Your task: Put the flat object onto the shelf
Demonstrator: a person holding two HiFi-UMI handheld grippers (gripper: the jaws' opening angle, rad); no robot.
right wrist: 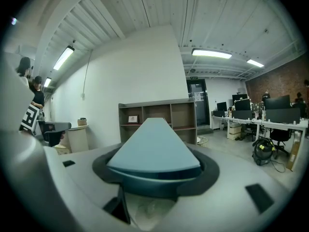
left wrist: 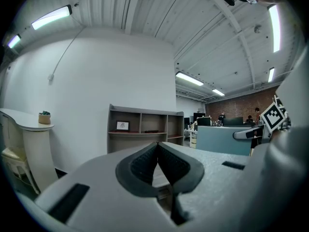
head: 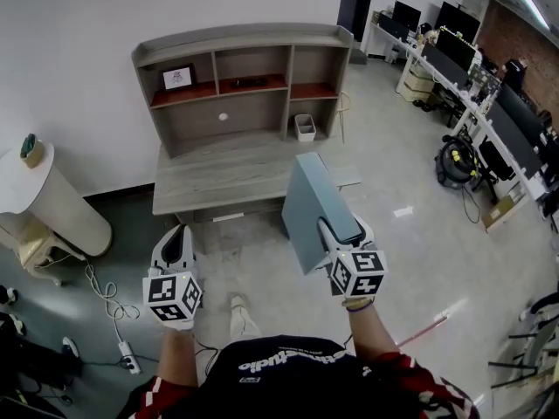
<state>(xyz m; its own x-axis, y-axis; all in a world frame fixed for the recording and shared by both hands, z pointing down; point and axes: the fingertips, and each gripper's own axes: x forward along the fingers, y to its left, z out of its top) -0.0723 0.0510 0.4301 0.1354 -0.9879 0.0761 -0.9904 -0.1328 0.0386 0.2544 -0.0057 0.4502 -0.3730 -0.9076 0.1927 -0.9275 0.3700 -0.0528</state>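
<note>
A flat blue-grey panel (head: pixel 313 208) stands on edge in front of me, with my right gripper (head: pixel 337 234) shut on its near end. In the right gripper view the panel (right wrist: pixel 153 146) runs from between the jaws toward the shelf unit (right wrist: pixel 159 117). The grey wooden shelf unit (head: pixel 236 85) stands against the wall beyond a low desk top (head: pixel 218 177). My left gripper (head: pixel 180 236) hangs at the left, shut and empty. Its jaws (left wrist: pixel 157 145) meet at the tips in the left gripper view. That view also shows the panel (left wrist: pixel 224 139) off to the right.
A framed picture (head: pixel 178 78) and a dark item (head: pixel 249 82) sit on the red shelf boards. A small white bin (head: pixel 304 127) stands in the lower right bay. A white rounded cabinet (head: pixel 39 199) is at the left, with a power strip (head: pixel 127 356) on the floor. Office desks (head: pixel 472 68) line the right.
</note>
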